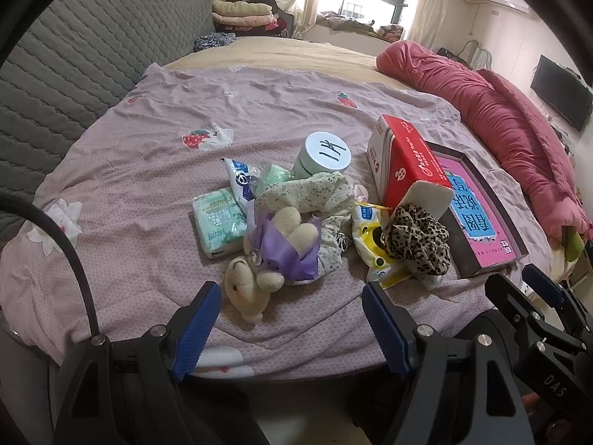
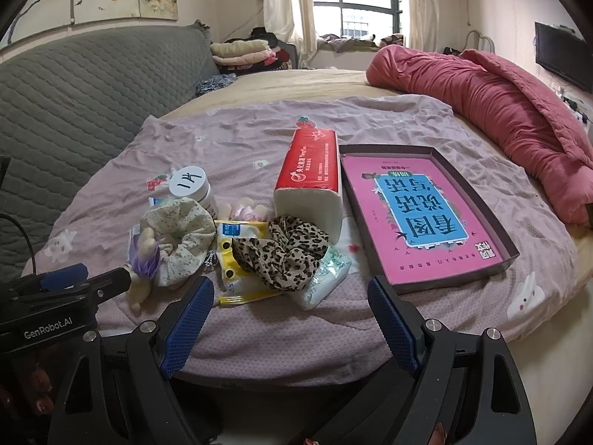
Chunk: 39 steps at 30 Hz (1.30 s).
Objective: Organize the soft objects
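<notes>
Left wrist view: left gripper [image 1: 289, 328] jaws spread wide, empty, above the bed's edge before the plush bear [image 1: 248, 289]; right gripper [image 2: 291, 320] jaws likewise wide before the leopard scrunchie [image 2: 285, 252].

Bare sheet [image 1: 129, 170] lies open left of and beyond the pile, and along the near edge before both gripper mouths. The tissue pack [image 2: 311, 174] stands just left of the tray [image 2: 430, 282], walling the pile's right side (its white end touches the leopard scrunchie [image 2: 285, 256]). The jar [image 1: 326, 155] blocks the pile's back
</notes>
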Available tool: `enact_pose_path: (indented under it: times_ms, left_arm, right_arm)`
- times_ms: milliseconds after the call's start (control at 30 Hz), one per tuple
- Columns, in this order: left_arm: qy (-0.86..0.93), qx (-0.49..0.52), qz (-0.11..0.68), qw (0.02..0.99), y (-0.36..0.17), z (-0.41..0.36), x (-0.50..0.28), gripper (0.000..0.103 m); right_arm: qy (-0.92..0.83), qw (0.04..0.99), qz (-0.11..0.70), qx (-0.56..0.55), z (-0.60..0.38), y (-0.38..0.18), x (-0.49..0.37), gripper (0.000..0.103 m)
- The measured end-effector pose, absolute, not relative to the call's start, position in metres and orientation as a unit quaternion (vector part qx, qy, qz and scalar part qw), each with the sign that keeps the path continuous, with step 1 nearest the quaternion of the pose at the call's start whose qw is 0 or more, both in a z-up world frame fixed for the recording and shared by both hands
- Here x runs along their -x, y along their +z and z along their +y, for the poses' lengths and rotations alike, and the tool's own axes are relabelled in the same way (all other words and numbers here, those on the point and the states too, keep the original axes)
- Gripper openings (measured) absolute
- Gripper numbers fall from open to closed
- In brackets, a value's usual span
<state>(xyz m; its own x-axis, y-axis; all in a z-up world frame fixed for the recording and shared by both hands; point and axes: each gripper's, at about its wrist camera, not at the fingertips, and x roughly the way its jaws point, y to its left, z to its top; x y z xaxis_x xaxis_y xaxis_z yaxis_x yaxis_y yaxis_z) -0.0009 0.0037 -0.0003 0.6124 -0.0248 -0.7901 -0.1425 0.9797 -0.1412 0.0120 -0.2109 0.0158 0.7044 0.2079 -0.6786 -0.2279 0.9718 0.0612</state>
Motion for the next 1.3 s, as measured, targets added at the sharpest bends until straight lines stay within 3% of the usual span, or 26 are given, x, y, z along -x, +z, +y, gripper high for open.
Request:
enact_pose_path:
  times_ms: [1300]
  left_arm:
    - [0.037, 0.104, 0.445, 0.889, -0.0054, 0.0095, 0.0018, 0.078]
  right_arm:
    - [0.118, 0.923, 0.367, 0.013, -0.2113, 0.0152, -0.0126, 0.086]
